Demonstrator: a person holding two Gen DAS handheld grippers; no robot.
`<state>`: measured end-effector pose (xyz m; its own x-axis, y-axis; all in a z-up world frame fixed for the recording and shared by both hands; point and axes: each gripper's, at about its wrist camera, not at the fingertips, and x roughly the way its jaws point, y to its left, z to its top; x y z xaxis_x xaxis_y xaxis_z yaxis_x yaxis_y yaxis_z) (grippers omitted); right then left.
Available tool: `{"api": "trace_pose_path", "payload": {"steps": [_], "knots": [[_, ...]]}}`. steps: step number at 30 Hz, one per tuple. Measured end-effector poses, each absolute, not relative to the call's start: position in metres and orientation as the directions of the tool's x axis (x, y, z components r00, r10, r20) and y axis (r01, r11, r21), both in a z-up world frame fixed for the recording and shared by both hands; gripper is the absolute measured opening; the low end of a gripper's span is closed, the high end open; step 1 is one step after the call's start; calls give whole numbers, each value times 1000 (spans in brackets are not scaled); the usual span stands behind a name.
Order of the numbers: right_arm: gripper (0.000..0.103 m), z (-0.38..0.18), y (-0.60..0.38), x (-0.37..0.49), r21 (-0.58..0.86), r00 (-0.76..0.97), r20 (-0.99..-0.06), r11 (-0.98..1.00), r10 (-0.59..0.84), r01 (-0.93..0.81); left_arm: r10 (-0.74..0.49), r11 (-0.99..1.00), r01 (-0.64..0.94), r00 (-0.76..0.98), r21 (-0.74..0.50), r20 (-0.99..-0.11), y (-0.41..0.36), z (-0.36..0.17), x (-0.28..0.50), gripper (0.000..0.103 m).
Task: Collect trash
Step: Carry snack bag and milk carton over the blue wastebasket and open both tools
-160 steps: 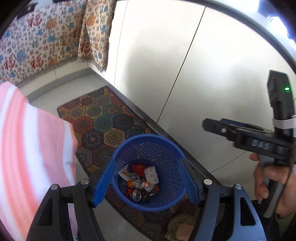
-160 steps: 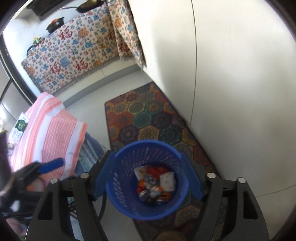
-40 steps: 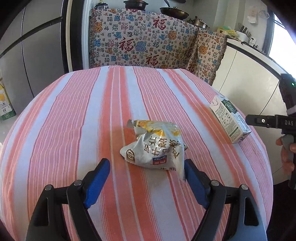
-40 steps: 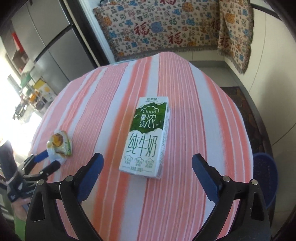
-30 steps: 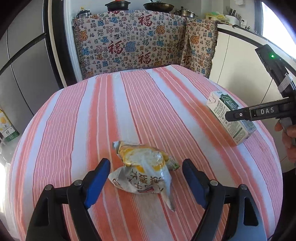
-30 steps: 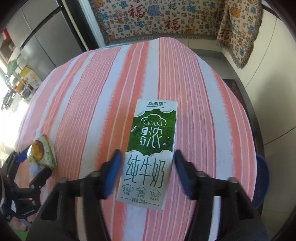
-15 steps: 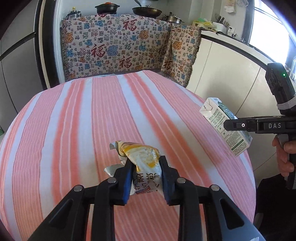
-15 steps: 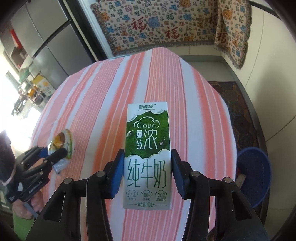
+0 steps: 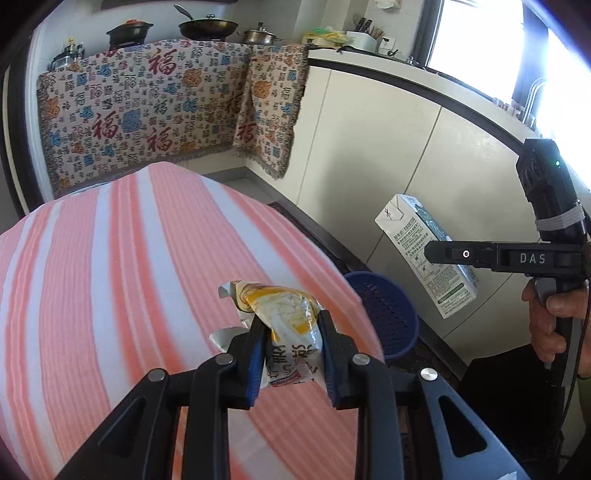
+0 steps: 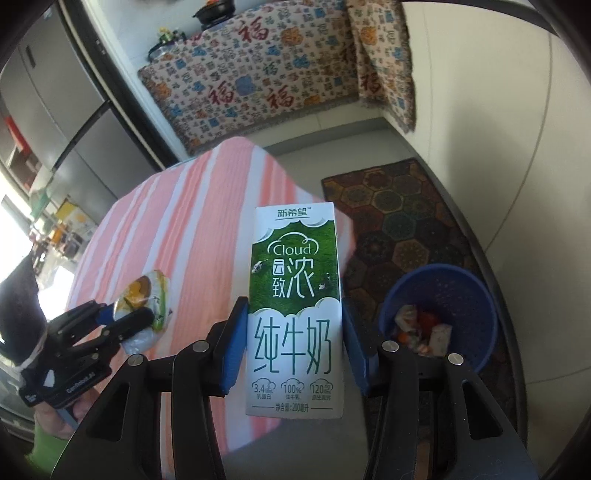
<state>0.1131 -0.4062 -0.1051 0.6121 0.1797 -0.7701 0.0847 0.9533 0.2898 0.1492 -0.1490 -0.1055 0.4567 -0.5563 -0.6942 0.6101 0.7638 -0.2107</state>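
Holding tight, the left gripper has its two blue pads pressed on a crinkly snack bag, white and yellow. The bag is up in the air, over the edge of the round table with the pink and white striped cloth. The right gripper is clamped on a milk carton, green and white, with its pads on the two long sides. The carton is in the air too, just past the table edge on the side where the bin is.

The blue trash bin stands on the floor beside the table, with its back close to the pale cabinet wall. It already has some trash in it; those bits may be wrappers and small boxes, but they are too small to tell. Nothing sits over the bin's mouth. From the left wrist view the table edge hides part of the bin.

A dark rug with six-sided shapes lies on the floor beside the bin. Farther from the bin, past the table, a patterned cloth with red signs hangs over a counter, and pots sit on top. A grey fridge stands on the far side of the table from the bin. A hand grips the right tool's handle.
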Motion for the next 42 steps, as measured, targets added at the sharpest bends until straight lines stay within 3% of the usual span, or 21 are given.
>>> {"api": "trace_pose_path", "payload": {"steps": [9, 19, 33, 36, 38, 42], "knots": [[50, -138, -500, 80, 278, 608, -790, 931, 81, 237, -623, 665, 710, 354, -233, -698, -268, -104, 132, 27], [50, -187, -568, 69, 306, 600, -799, 888, 44, 343, -622, 594, 765, 243, -247, -744, -394, -157, 134, 27], [51, -252, -622, 94, 384, 595, -799, 833, 84, 399, -563, 600, 764, 193, -237, -804, -446, -235, 167, 28], [55, -275, -630, 104, 438, 588, -797, 800, 136, 410, -547, 618, 748, 186, -243, -816, -452, -246, 175, 34], [76, -288, -637, 104, 456, 587, -797, 779, 141, 431, -544, 624, 737, 170, -260, -822, -454, -251, 183, 46], [76, -282, -642, 89, 453, 616, -783, 761, 89, 465, -563, 639, 721, 200, -269, -802, -449, -236, 187, 49]]}}
